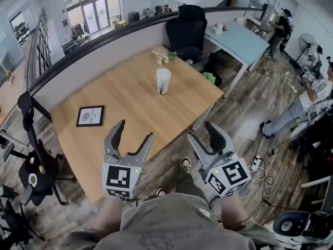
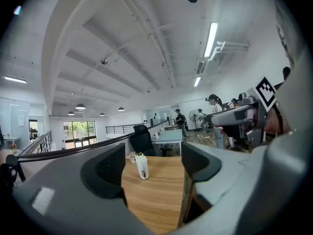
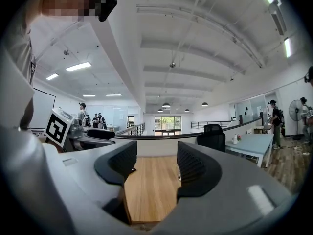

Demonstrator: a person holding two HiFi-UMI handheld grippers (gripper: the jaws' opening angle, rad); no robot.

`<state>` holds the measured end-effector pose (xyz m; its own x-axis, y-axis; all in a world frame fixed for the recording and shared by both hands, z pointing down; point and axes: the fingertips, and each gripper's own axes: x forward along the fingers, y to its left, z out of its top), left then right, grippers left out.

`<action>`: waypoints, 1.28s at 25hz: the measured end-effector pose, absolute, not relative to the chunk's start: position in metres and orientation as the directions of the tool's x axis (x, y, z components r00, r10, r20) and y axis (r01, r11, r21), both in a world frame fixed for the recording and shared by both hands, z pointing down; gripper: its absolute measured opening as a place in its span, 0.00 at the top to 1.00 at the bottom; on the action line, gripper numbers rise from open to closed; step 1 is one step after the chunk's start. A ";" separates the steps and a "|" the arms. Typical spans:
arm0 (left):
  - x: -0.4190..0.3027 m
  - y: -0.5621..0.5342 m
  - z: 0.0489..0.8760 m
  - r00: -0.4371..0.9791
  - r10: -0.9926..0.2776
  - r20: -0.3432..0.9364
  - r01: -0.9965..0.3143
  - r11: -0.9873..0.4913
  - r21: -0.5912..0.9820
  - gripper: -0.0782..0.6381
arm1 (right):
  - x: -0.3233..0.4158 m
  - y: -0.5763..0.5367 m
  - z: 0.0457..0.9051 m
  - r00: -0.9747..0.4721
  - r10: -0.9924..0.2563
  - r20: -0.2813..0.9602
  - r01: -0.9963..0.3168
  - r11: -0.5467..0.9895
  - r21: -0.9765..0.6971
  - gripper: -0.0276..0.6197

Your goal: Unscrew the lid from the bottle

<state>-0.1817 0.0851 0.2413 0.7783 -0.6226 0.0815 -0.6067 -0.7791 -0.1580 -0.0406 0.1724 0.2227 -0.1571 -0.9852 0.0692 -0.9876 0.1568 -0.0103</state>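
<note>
A white bottle (image 1: 163, 81) with its lid on stands upright on the far half of the wooden table (image 1: 130, 95). Both grippers hover at the table's near edge, well short of the bottle. My left gripper (image 1: 136, 130) is open with nothing between its fingers. My right gripper (image 1: 202, 131) is open too and holds nothing, its gap narrower. In the left gripper view the bottle (image 2: 142, 166) shows small and far off between the jaws of the left gripper (image 2: 152, 163). In the right gripper view the right gripper (image 3: 156, 163) frames bare tabletop, and its right jaw hides nearly all of the bottle.
A framed picture (image 1: 90, 115) lies on the table's left part. A small pale clutter (image 1: 162, 55) sits at the far edge by the partition. A black office chair (image 1: 186, 27) and a light blue desk (image 1: 237, 38) stand beyond. A black chair (image 1: 36, 171) is at the left.
</note>
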 end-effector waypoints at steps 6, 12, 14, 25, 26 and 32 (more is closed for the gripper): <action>-0.153 0.056 0.255 0.762 -0.640 0.099 -0.622 -0.766 -0.164 0.39 | -0.012 0.133 0.242 -0.198 -0.976 0.088 -0.980 0.198 -0.013 0.58; -0.114 0.003 0.267 0.716 -0.686 0.130 -0.663 -0.726 -0.181 0.39 | 0.031 0.073 0.253 -0.271 -0.958 0.096 -0.963 0.270 -0.024 0.58; -0.096 -0.014 0.265 0.700 -0.700 0.139 -0.676 -0.713 -0.187 0.39 | 0.053 0.052 0.252 -0.294 -0.951 0.100 -0.956 0.293 -0.028 0.58; -0.021 -0.103 0.273 0.574 -0.790 0.216 -0.766 -0.611 -0.200 0.39 | 0.148 -0.066 0.255 -0.458 -0.879 0.130 -0.889 0.457 -0.042 0.58; -0.016 -0.110 0.276 0.564 -0.795 0.223 -0.773 -0.603 -0.198 0.39 | 0.153 -0.076 0.256 -0.474 -0.870 0.135 -0.880 0.473 -0.041 0.58; 0.001 -0.144 0.295 0.501 -0.829 0.250 -0.814 -0.549 -0.189 0.39 | 0.165 -0.122 0.276 -0.584 -0.790 0.187 -0.807 0.590 -0.025 0.58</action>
<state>0.0009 -0.1437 0.2950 0.5006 -0.8289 0.2497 -0.8143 -0.5487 -0.1892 0.1655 -0.1222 0.2756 -0.5837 -0.7902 0.1867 -0.8069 0.5901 -0.0255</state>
